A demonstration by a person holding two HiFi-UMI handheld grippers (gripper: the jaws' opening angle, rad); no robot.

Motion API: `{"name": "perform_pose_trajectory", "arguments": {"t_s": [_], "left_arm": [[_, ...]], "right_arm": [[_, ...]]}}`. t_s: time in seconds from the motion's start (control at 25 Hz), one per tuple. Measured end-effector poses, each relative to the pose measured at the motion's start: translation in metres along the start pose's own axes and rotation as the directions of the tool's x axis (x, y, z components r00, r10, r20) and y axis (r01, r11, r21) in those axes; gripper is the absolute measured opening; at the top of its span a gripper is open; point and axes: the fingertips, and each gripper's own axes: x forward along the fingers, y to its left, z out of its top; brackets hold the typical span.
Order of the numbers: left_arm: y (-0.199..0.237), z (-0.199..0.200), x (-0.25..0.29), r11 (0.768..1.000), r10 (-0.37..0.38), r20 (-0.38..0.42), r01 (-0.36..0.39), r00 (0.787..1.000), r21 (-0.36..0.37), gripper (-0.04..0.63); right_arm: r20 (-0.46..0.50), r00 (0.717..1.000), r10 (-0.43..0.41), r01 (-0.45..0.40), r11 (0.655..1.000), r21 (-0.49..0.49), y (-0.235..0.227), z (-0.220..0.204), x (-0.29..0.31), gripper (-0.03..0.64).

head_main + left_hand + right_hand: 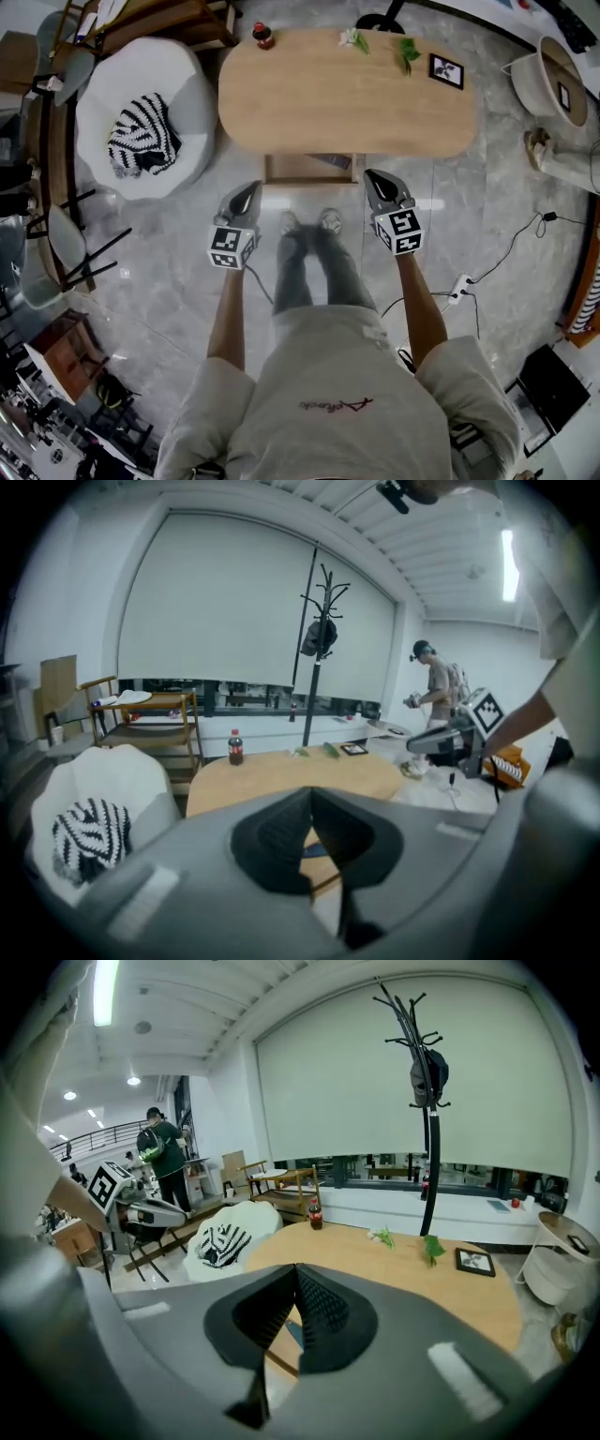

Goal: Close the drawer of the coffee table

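Here, left claw (252,188), right claw (372,177) both pressed together, empty, angled down toward open drawer (300,170)

drawer (310,178) mostly hidden under coffee table (347,98), bottle (263,36) label too small to read, framed picture (446,70) subject unclear

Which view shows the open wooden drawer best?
Head view: the open wooden drawer juts from the oval wooden coffee table, whole front visible. In their own views the shut left tool and right tool hide all but a sliver.
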Motion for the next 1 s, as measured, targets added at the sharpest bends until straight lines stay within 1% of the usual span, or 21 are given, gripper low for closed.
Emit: {"name": "perform_pose_trajectory", "arguments": {"t_s": [0.12,0.24,0.36,0.52,0.8,0.88,0.92,1.0], "left_arm": [[0.015,-0.043,0.008,1.0,-0.015,-0.035,0.014,0.999,-0.015,-0.002],[0.032,-0.085,0.017,0.999,-0.027,-0.063,0.026,0.998,-0.02,-0.002],[0.041,-0.131,0.026,0.999,-0.04,-0.086,0.039,0.995,-0.02,-0.002],[0.056,-0.201,0.044,0.999,-0.04,-0.137,0.038,0.99,-0.024,-0.002],[0.079,-0.292,0.083,0.998,-0.034,-0.157,0.026,0.987,-0.049,0.0],[0.086,-0.315,0.094,0.998,-0.024,-0.164,0.013,0.986,-0.064,0.011],[0.089,-0.326,0.099,0.997,-0.017,-0.164,0.006,0.986,-0.07,0.025],[0.096,-0.344,0.107,0.996,0.0,-0.164,-0.014,0.986,-0.086,0.066]], "right_arm": [[-0.036,0.999,-0.019,0.02,1.0,0.023,0.006,-0.034,0.02,0.005],[-0.055,0.997,-0.051,0.054,0.996,0.07,0.008,-0.071,0.042,0.005],[-0.068,0.993,-0.093,0.101,0.986,0.131,0.006,-0.112,0.058,0.005],[-0.091,0.987,-0.13,0.145,0.972,0.185,0.003,-0.174,0.075,0.005],[-0.155,0.977,-0.148,0.178,0.963,0.204,-0.003,-0.281,0.104,0.006],[-0.167,0.975,-0.145,0.18,0.96,0.215,-0.005,-0.306,0.114,0.052],[-0.172,0.974,-0.147,0.183,0.959,0.217,-0.007,-0.317,0.118,0.065],[-0.18,0.972,-0.152,0.189,0.959,0.21,-0.009,-0.336,0.128,0.111]]}}
